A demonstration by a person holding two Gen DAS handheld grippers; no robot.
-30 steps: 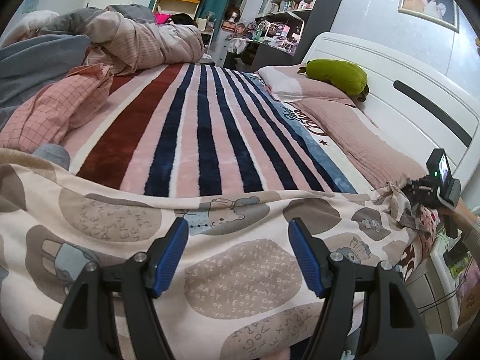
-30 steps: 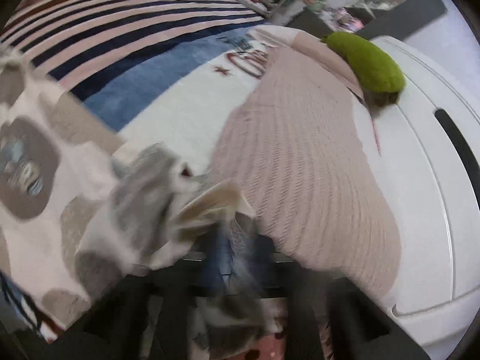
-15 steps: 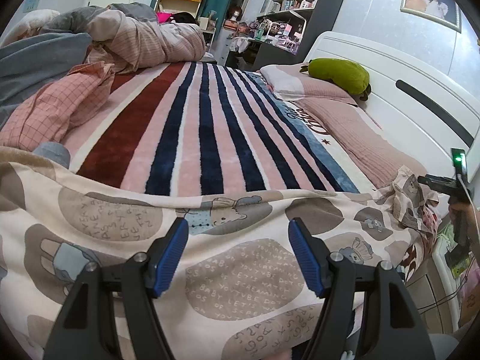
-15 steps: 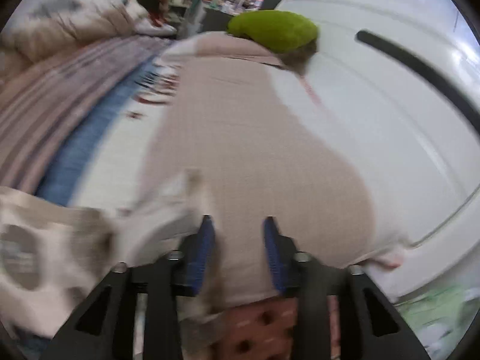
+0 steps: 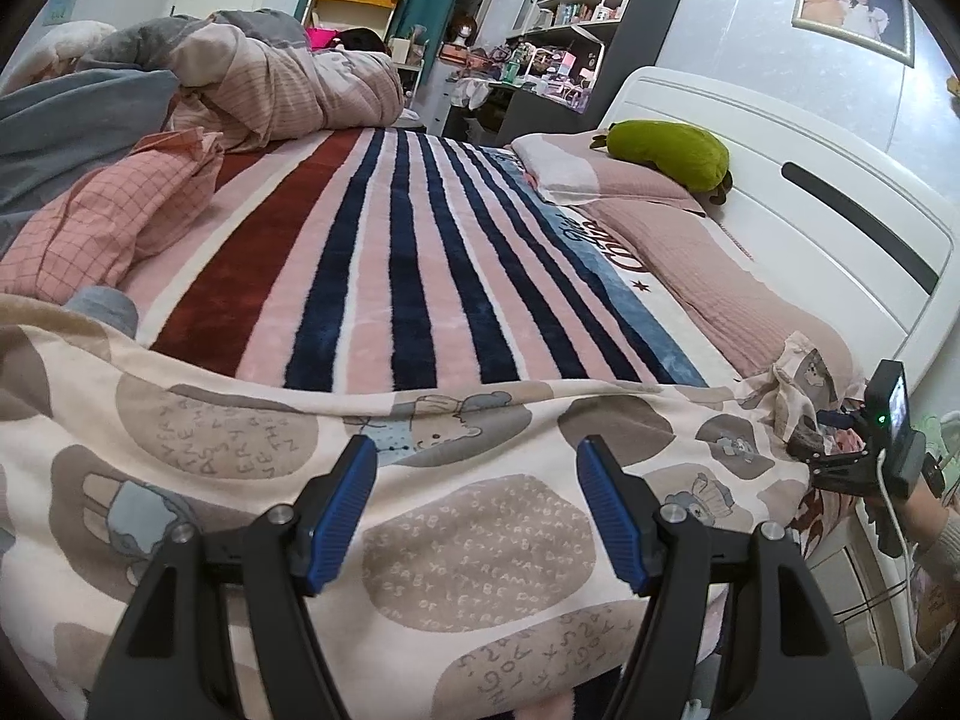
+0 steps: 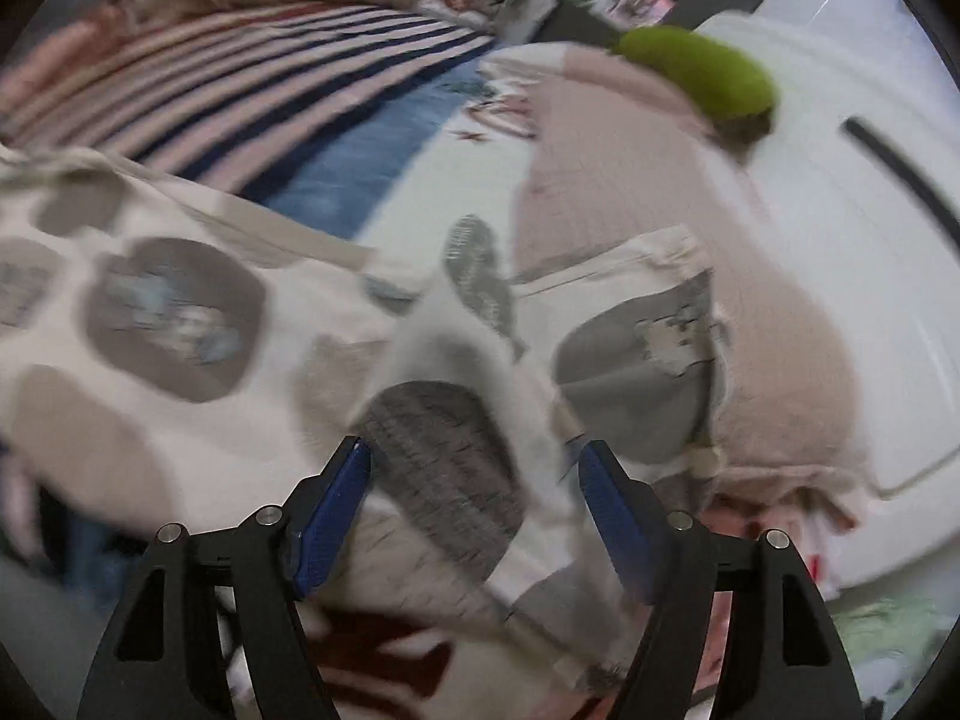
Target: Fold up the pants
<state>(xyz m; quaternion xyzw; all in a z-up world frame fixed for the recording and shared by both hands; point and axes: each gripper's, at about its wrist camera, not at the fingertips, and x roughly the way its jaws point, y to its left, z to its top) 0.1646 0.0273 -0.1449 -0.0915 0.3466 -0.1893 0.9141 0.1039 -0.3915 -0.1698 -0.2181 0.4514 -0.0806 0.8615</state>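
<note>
The pants (image 5: 468, 516) are cream with grey-brown patches and cartoon prints, spread across the near edge of the bed. My left gripper (image 5: 477, 504) is open and empty, hovering just over their middle. My right gripper (image 6: 474, 504) is open, its blue pads either side of a raised fold of the pants (image 6: 444, 432) at the crumpled right end. In the left wrist view the right gripper (image 5: 864, 444) shows at the far right beside that bunched end (image 5: 792, 384).
A striped blanket (image 5: 384, 252) covers the bed behind the pants. A pink pillow (image 5: 708, 276) and green plush (image 5: 666, 150) lie by the white headboard (image 5: 840, 180). Bundled quilts (image 5: 198, 90) and a pink checked cloth (image 5: 102, 222) sit at the far left.
The right gripper let go of the bunched pants end, swung toward the pillow, then came back over the pants and opened wider. The left gripper has barely moved.
</note>
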